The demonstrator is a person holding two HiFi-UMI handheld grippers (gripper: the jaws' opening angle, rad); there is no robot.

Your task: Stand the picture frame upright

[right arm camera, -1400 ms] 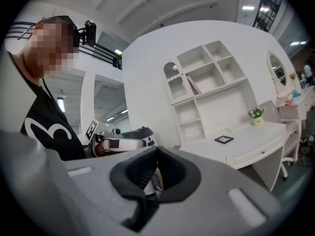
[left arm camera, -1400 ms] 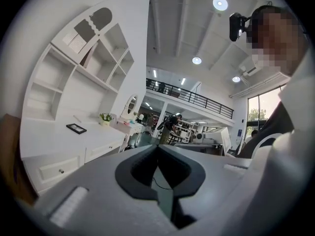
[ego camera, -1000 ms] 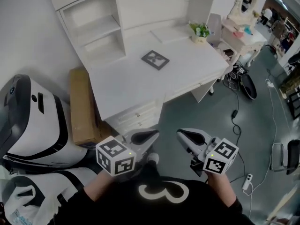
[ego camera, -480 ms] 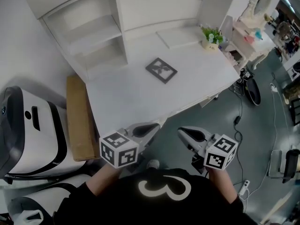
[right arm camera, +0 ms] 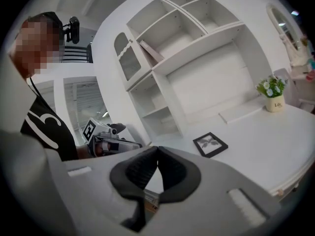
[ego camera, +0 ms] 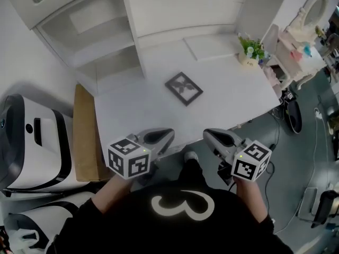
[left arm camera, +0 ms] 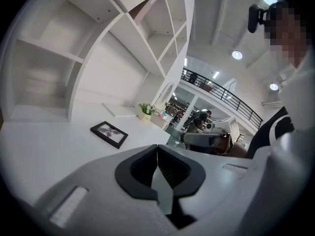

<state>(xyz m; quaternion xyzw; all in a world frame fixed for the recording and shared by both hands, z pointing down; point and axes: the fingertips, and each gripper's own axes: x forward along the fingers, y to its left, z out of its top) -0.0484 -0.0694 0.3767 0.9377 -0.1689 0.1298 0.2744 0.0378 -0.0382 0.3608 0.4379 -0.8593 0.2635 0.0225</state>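
A small black picture frame [ego camera: 184, 88] lies flat on the white desk [ego camera: 127, 115], near its middle; it also shows as the frame [left arm camera: 109, 133] in the left gripper view and the frame [right arm camera: 210, 144] in the right gripper view. My left gripper [ego camera: 165, 136] hovers at the desk's near edge, shut and empty, its tips [left arm camera: 157, 147] touching. My right gripper [ego camera: 211, 136] is level with it, a little to the right, also shut with nothing held [right arm camera: 157, 149]. Both are well short of the frame.
A small potted plant [ego camera: 250, 49] and a flat white board [ego camera: 212, 46] sit at the desk's back right. White shelves [ego camera: 100, 41] rise behind. A brown cardboard box [ego camera: 85, 134] stands left of the desk, beside a white-and-black machine [ego camera: 29, 142]. A vanity table with mirror [ego camera: 307, 20] is at right.
The view has moved forward toward the desk. Both grippers now sit at the desk's near edge, closer to the frame, and remain shut.
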